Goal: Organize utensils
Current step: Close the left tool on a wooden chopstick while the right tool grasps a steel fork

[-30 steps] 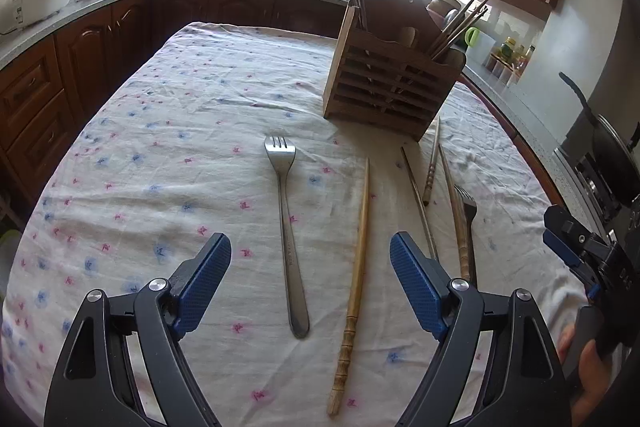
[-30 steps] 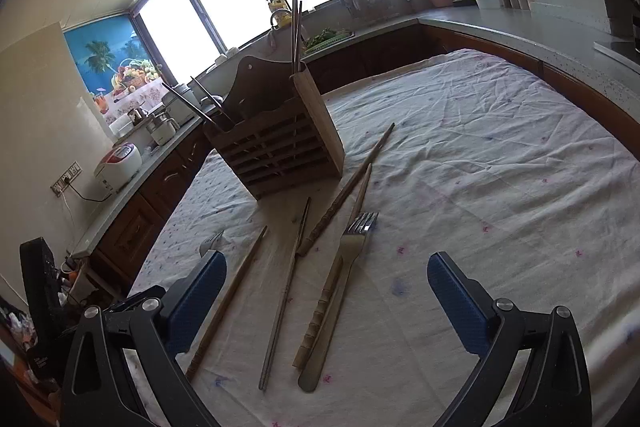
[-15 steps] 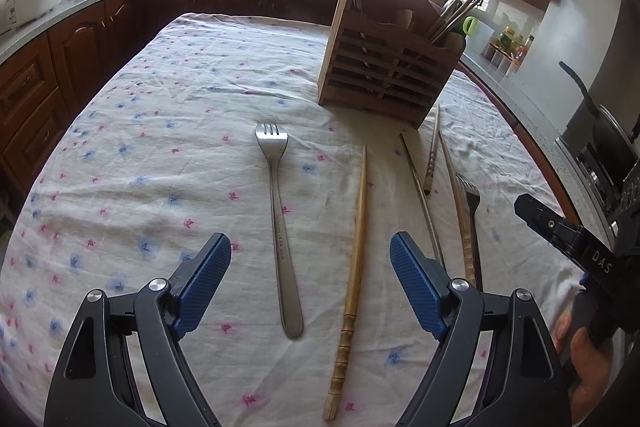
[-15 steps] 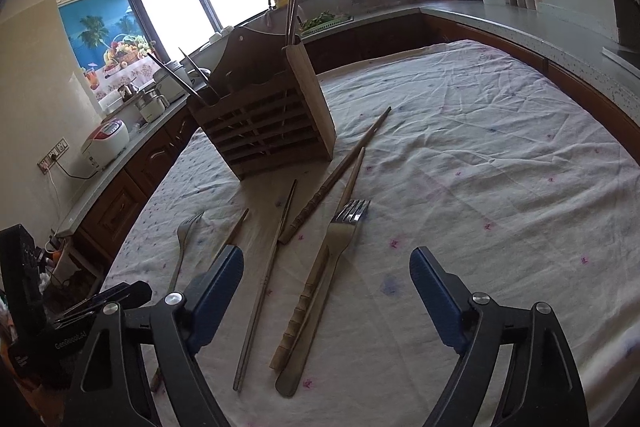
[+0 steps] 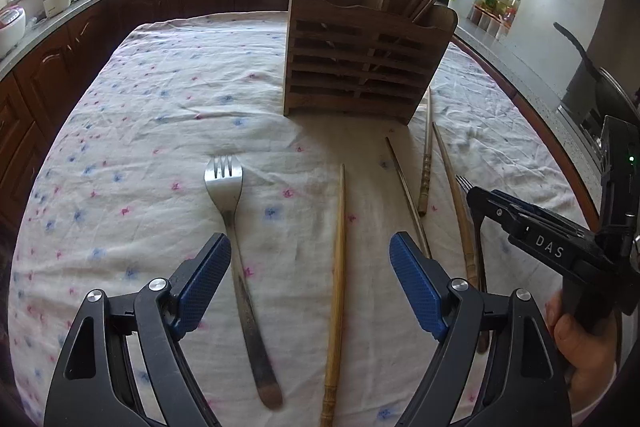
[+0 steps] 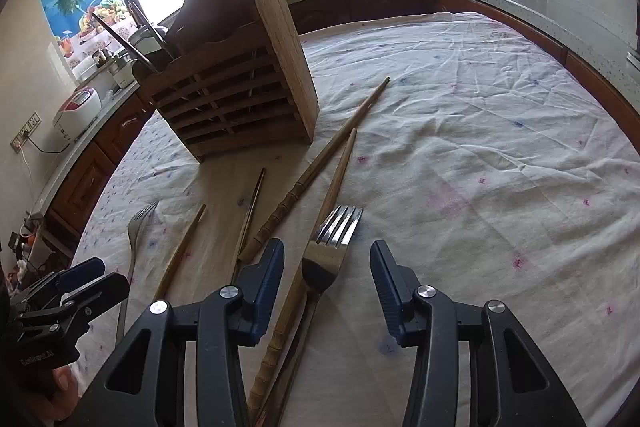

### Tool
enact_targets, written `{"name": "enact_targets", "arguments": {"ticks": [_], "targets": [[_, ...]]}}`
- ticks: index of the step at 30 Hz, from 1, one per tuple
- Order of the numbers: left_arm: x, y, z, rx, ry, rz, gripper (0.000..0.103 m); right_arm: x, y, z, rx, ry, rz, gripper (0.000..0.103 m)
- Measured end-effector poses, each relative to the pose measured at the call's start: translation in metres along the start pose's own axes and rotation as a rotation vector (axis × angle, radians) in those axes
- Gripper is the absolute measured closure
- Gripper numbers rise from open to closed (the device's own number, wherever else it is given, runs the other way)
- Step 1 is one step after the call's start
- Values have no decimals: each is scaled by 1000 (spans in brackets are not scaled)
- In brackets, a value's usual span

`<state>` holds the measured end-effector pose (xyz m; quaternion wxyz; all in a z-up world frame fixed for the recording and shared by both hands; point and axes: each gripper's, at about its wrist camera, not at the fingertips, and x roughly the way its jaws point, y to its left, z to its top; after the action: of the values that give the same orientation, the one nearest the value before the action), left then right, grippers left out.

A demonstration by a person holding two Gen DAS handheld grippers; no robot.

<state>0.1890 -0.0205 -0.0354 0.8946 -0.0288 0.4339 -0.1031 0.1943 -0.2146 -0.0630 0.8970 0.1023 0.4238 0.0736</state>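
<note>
1. Looking at the desk (image 5: 168, 99), this job is only partly done. The wooden rack (image 5: 360, 67) at the far end already has chopsticks and some metal handles standing in its slots, but plenty is lying loose on the flowery cloth.
2. I count two forks and four chopstick-type sticks waiting to go in.
3. The left claw (image 5: 310, 285) is spread wide and has hold of nothing. Between its blue fingers sit the handle of one fork (image 5: 236, 247) and a pale chopstick (image 5: 339, 267), neither one touched.
4. The right claw (image 6: 326, 285) is closing right now. The second fork (image 6: 328, 251) sits between its fingers, with a ridged chopstick (image 6: 332, 187) tucked alongside, but the pads don't look like they're pressing on anything yet.
5. Direction-wise, both forks lie flat with prongs aimed away toward the rack and handles toward the person. Long axis runs roughly along each claw's reach.
6. The sticks fan out the same general way, thin tips toward the rack, and two of them end just beside its right corner.
</note>
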Motion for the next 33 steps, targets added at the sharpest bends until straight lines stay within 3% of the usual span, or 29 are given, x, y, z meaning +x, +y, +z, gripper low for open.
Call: {"name": "enact_targets", "arguments": {"ticks": [3,6,9,11,12,18,21,23,25,27,28,29,33], "targets": [[10,-6,13,37,15,0,21,9,-1,3,-3,30,-10,64],[24,-13,22,80,44,1,33,13,0,5,-12,33,-10,70],[40,-21,26,125,86,6,57,11,-1,5,-14,29,-1,74],[52,-26,25,151,121,10,79,8,-3,6,-2,27,7,76],[58,-28,22,160,144,9,84,6,-6,5,5,25,9,78],[55,-37,17,210,133,22,91,0,-15,1,15,39,6,80],[57,-35,21,185,150,21,84,3,-13,4,5,60,4,79],[58,-35,23,185,159,15,74,6,-10,7,-13,76,-7,76],[59,-40,22,211,150,30,74,8,-8,9,-28,82,-16,76],[58,-41,21,224,144,23,80,9,-8,10,-40,86,-22,77],[58,-41,21,222,142,18,93,9,-8,10,-42,86,-24,78],[57,-41,21,219,144,16,97,8,-8,9,-45,84,-27,79],[44,-32,17,180,127,-19,98,-5,-4,7,-61,54,-21,80]]}}
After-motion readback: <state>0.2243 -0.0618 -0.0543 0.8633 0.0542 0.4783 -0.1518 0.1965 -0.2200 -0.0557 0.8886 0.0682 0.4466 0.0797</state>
